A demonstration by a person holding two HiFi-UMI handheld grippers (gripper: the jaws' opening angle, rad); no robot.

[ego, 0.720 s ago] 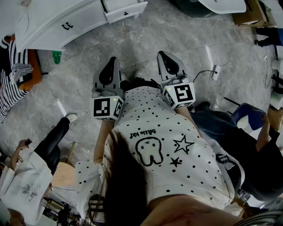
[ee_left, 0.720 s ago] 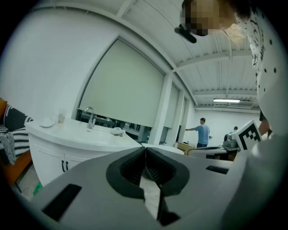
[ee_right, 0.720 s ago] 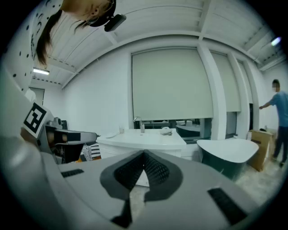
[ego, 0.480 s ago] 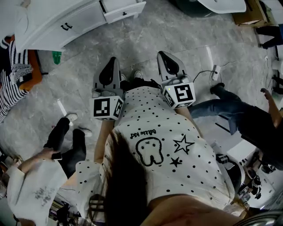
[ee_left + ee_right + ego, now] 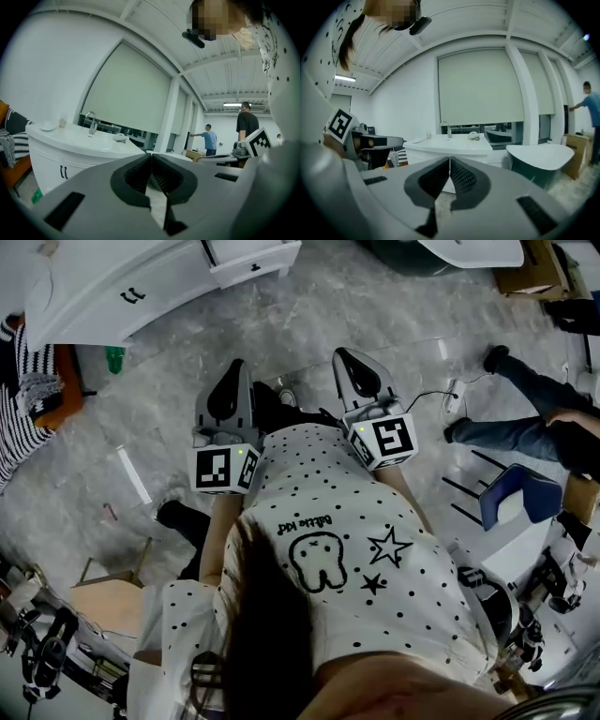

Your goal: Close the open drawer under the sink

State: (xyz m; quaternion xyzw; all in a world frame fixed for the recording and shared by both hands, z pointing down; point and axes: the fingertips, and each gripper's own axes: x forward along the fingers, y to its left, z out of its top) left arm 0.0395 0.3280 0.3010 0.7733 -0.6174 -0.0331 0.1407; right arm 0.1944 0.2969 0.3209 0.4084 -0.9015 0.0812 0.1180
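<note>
The sink cabinet (image 5: 112, 296) and its open drawer (image 5: 253, 261) are white; the floor (image 5: 394, 324) is grey marble. The left gripper (image 5: 234, 367) and right gripper (image 5: 343, 356) are grey with black ribbed pads (image 5: 133, 180) (their cubes (image 5: 225, 470) carry black-and-white square markers). The person's shirt (image 5: 328, 521) is white with black dots, stars and a tooth outline. A black-and-white striped cloth (image 5: 11, 427) adjoins an orange seat (image 5: 67, 390).

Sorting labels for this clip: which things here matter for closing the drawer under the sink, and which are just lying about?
For the job: open drawer; sink cabinet; left gripper and right gripper, both shut and empty.
Lying about: green container on the floor; power strip; blue chair; cardboard box.
</note>
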